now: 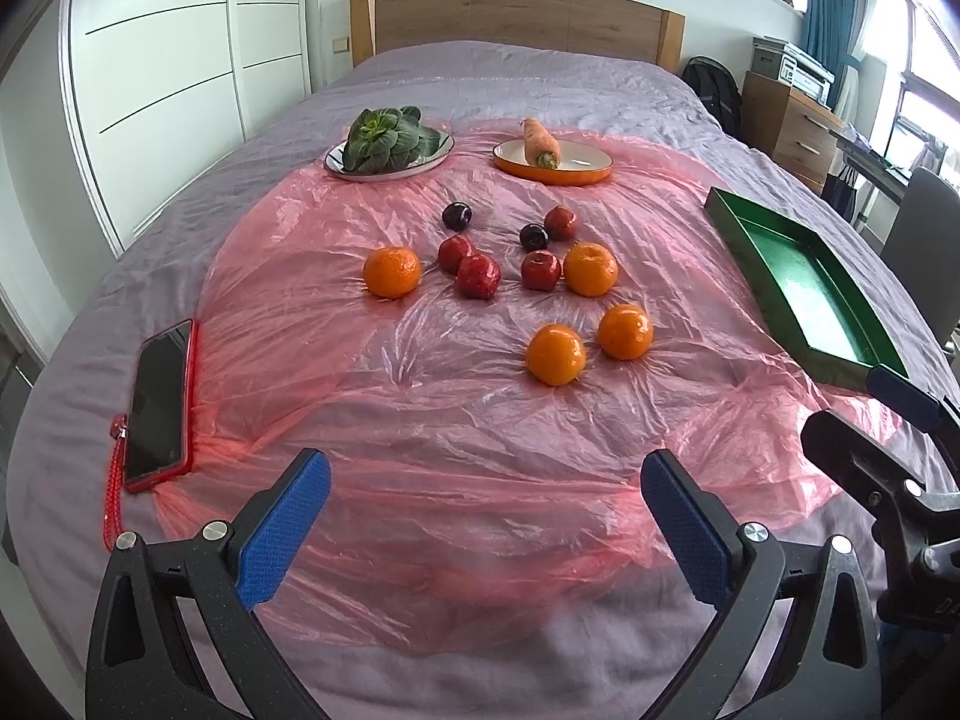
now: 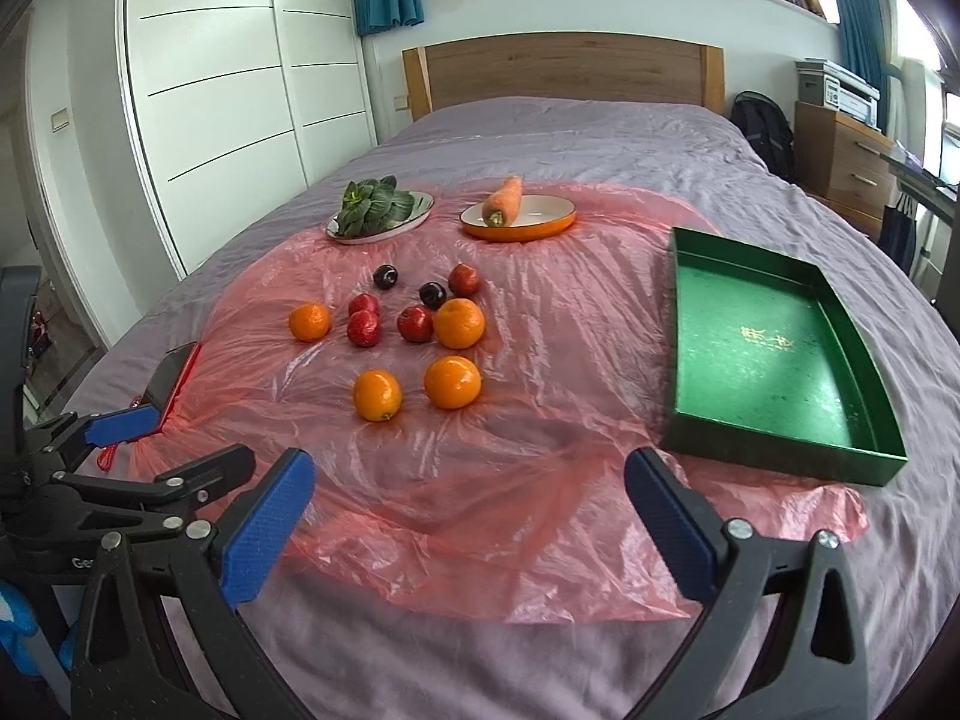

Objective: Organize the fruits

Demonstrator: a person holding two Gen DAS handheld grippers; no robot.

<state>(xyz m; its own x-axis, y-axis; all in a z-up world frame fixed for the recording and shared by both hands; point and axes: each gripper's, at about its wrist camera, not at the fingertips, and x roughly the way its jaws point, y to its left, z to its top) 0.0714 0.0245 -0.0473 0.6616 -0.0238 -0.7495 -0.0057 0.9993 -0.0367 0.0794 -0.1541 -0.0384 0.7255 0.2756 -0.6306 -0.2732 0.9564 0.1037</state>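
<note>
Left wrist view: the left gripper [image 1: 485, 534] is held with jaws spread wide, nothing between them, above the pink sheet [image 1: 456, 420]. Oranges [image 1: 555, 354] and red fruits [image 1: 478, 276] are seen farther off, a phone [image 1: 157, 402] left, a green tray [image 1: 804, 276] right.

Right wrist view: the right gripper [image 2: 468, 531] is likewise spread and holding nothing. The tray [image 2: 774, 354] lies far right, its gold marking unreadable; plates with greens [image 2: 372, 210] and carrot [image 2: 501, 204] are farthest.

Bright daylight from right-hand windows — plastic glare, soft shadows, fisheye-warped dark corners.
</note>
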